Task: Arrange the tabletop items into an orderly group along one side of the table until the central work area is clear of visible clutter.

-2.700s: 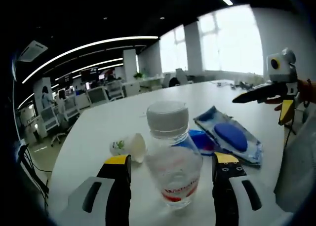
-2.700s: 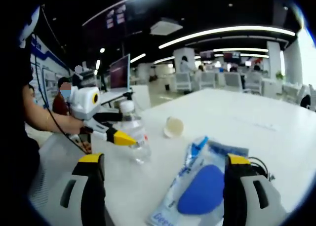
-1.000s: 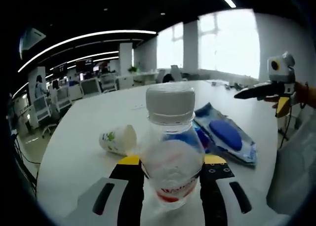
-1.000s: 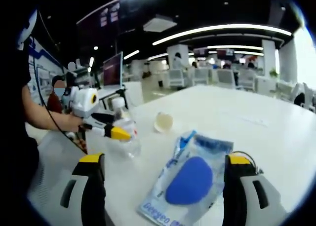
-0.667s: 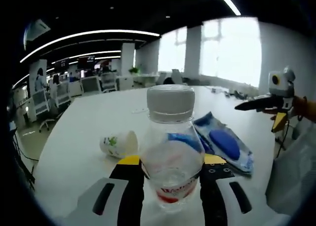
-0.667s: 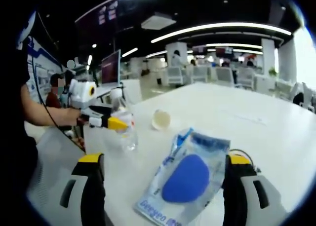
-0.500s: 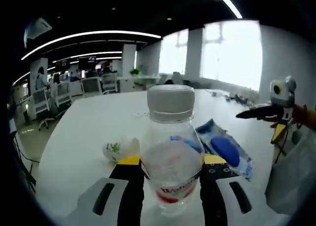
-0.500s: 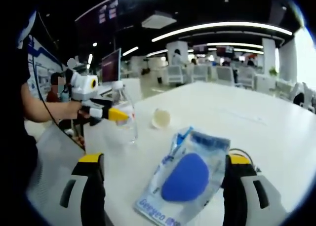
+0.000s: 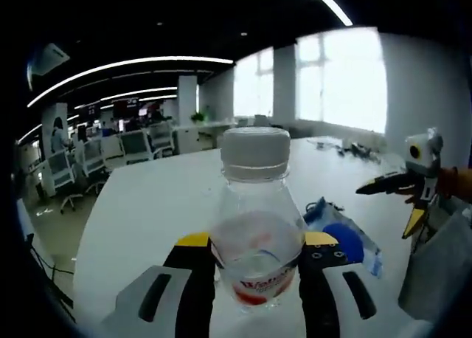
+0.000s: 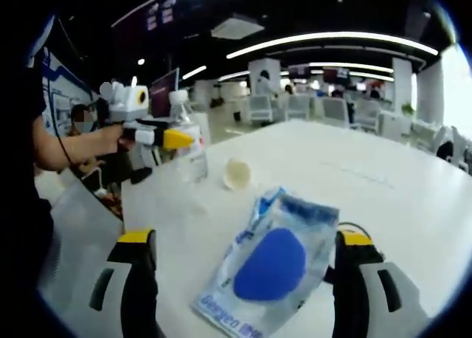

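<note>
A: Left gripper view – looking fwd, v. close on bottle (image 9: 256, 227), facing windows.
B: Right gripper view – facing opp. way, office side. Both sharing table (image 10: 383, 198), blue packet (image 10: 269, 268), bottle.

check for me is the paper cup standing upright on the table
No, in the right gripper view the paper cup lies tipped on its side on the white table, its open mouth facing the camera.

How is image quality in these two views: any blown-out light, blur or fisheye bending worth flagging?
Left gripper view: the windows behind the water bottle are blown out white, and the ceiling light strips bend into arcs. Right gripper view: the blue packet and paper cup read soft, the packet's lettering barely legible; the left gripper is slightly smeared.
</note>
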A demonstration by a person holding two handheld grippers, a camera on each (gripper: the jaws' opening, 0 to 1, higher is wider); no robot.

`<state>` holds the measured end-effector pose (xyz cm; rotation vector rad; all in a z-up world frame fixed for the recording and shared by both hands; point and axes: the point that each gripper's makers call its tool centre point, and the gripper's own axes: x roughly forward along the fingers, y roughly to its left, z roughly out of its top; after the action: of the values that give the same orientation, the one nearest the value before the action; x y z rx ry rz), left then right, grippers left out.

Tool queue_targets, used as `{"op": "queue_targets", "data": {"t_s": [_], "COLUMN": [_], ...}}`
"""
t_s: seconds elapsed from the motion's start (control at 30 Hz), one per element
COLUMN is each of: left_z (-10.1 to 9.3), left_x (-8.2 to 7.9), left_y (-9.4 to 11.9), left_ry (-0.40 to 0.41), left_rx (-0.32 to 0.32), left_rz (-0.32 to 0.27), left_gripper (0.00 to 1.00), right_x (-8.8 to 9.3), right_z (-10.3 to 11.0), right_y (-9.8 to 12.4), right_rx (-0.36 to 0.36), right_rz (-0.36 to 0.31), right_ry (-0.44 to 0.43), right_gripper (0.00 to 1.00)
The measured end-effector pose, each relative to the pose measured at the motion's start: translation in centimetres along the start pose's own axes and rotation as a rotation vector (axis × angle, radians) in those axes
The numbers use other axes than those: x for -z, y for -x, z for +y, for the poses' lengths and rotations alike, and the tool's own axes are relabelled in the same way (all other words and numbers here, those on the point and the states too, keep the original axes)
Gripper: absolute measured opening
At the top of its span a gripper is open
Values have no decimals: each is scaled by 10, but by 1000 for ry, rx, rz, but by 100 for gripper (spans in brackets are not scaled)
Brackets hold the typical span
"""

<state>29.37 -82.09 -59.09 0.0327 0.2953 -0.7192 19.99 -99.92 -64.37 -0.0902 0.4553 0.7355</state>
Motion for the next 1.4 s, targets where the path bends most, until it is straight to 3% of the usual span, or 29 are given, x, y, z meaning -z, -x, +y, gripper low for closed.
{"op": "queue_targets", "data": {"t_s": [0.2,0.5,0.77,1.4], "left_z": [5,15,29,76], "left_x": [-21,-32,-50,-52], "left_y": [-6,-21,-37,-81], "left_ry": [23,-8,-24,-4], "left_rx": [12,16,4,-50], "left_rz": [-18,-14,-47,-44], "left_gripper": [42,42,42,42], "right_x": [2,7,9,18], "right_z": [-1,-4,-7,-22], "right_y": [1,-2,-6,-17], "right_rx": [-2,-1,-2,-1], "right_rz": [5,7,8,28], "right_ry": [-6,-30,-37,-60], "right_gripper": [99,99,99,98]}}
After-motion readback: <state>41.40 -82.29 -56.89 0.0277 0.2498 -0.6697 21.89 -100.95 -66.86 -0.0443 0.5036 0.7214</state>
